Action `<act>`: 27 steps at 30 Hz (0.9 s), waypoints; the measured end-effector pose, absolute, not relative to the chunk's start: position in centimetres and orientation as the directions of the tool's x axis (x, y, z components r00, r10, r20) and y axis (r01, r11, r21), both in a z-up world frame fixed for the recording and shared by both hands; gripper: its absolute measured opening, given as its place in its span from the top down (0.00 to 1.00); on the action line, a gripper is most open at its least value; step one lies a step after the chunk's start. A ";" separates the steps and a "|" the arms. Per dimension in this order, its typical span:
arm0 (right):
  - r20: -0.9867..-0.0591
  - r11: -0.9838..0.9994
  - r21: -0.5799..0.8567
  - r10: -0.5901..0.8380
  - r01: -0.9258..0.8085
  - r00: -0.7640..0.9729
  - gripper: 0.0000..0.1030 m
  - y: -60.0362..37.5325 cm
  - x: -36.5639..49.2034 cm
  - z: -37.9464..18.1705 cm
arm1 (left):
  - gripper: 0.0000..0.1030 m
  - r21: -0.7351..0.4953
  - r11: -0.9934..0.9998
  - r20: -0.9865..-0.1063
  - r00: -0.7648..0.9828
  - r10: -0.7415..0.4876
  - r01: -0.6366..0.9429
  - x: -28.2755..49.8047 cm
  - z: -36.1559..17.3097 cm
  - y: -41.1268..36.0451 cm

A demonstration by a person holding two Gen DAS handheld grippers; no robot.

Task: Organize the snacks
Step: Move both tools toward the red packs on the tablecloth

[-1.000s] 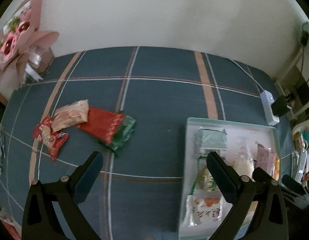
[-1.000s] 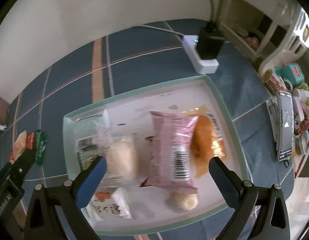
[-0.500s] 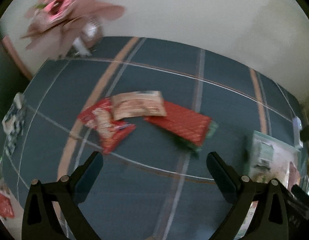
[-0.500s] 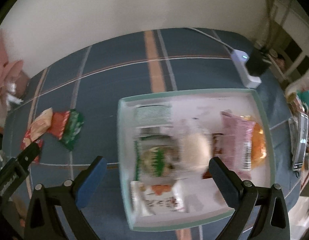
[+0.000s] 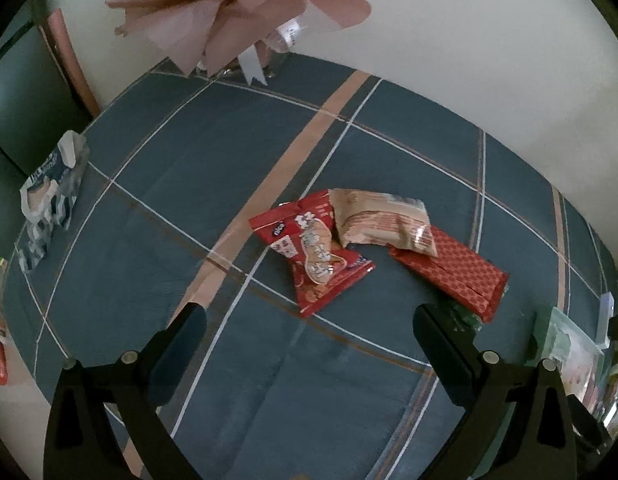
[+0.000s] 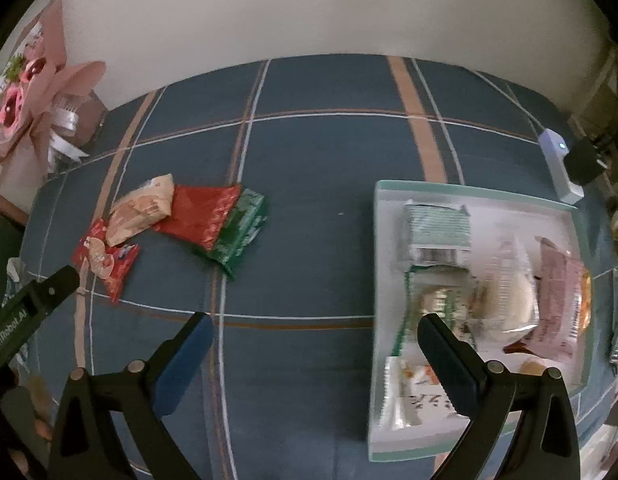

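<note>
Black plastic fingers of the left gripper [image 5: 309, 316] are standing spread wide and holding nothing above a dark blue plaid tablecloth with tan and white stripes [image 5: 169, 184]. Just beyond their tips, at 12 o'clock in the left wrist view, a red foil snack packet printed with a peanut picture [image 5: 315, 250] is lying flat, its far corner tucked under a beige crinkled snack pouch [image 5: 383, 220]. At 1 o'clock, a red checker-patterned flat packet [image 5: 453, 274] is stretching away from under the pouch, resting on a dark green wrapper [image 6: 241, 230] that is showing best in the right wrist view. Farther off, at 11 o'clock against the wall, a pink paper-wrapped bouquet [image 5: 237, 4] is leaning over the cloth.

In the right wrist view, the right gripper [image 6: 311, 322] is likewise hanging with its blue-padded fingers wide apart and empty, between the loose packets at 10 o'clock and a pale green-rimmed white rectangular tray [image 6: 469, 192] at 3 o'clock. Several snacks are already lying in the tray, among them a green-and-white striped packet [image 6: 435, 228], a clear bag with a pale round bun [image 6: 509, 292] and a pink wrapper [image 6: 559, 300]. Beyond the tray, at 2 o'clock, a white power strip with a black plug [image 6: 557, 160] is sitting on the cloth.
</note>
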State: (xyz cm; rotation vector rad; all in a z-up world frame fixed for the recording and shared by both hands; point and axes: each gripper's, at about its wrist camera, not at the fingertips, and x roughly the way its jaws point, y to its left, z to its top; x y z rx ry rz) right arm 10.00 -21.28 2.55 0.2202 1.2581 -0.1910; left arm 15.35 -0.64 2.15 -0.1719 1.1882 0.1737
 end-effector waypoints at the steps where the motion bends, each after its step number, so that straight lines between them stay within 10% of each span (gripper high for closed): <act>1: -0.955 0.963 0.058 -0.023 0.262 0.296 0.00 -21.1 10.2 2.4 | 0.00 -0.048 0.973 -0.932 0.360 0.039 -0.228 15.5 1.9 -0.4; 27: -0.949 0.972 0.036 -0.039 0.231 0.313 0.00 -18.4 15.8 -2.3 | 0.00 -0.119 0.954 -0.940 0.339 -0.019 -0.276 20.4 -2.9 2.0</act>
